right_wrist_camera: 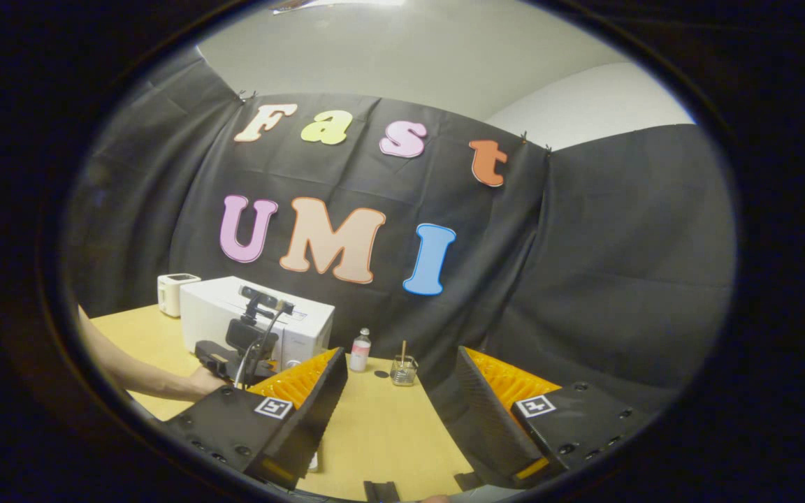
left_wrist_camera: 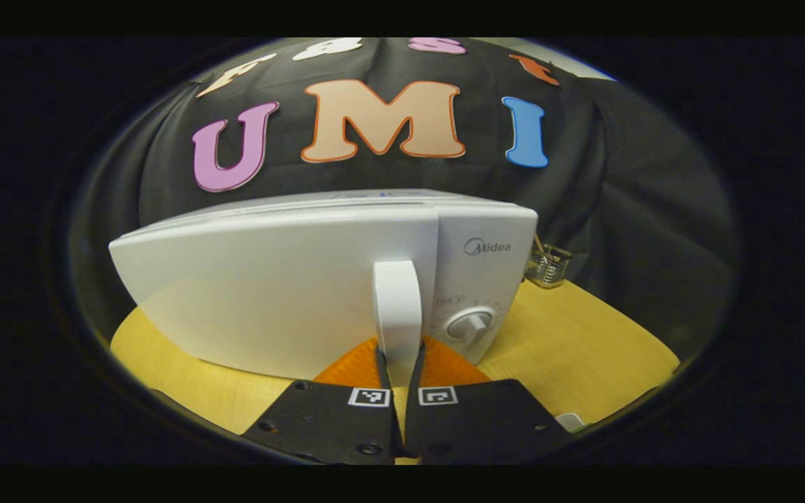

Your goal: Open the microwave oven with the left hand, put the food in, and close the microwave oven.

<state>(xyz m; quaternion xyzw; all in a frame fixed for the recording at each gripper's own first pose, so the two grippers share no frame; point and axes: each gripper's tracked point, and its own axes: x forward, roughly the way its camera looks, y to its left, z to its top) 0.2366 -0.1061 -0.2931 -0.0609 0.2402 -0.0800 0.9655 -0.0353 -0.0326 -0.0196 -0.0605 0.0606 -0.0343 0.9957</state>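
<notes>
Your white microwave oven (left_wrist_camera: 318, 279) stands upright toward the back edge of the yellow wooden table (left_wrist_camera: 584, 342), its door (left_wrist_camera: 270, 286) closed. The upright white handle (left_wrist_camera: 397, 314) runs down the door's right side, beside the round dial (left_wrist_camera: 470, 323).

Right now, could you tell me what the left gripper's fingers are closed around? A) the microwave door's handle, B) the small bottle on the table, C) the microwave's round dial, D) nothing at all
A: in the left gripper view, the left gripper has both fingers pressed on the lower end of the white door handle of the microwave, with the dial off to the side, untouched.
</notes>
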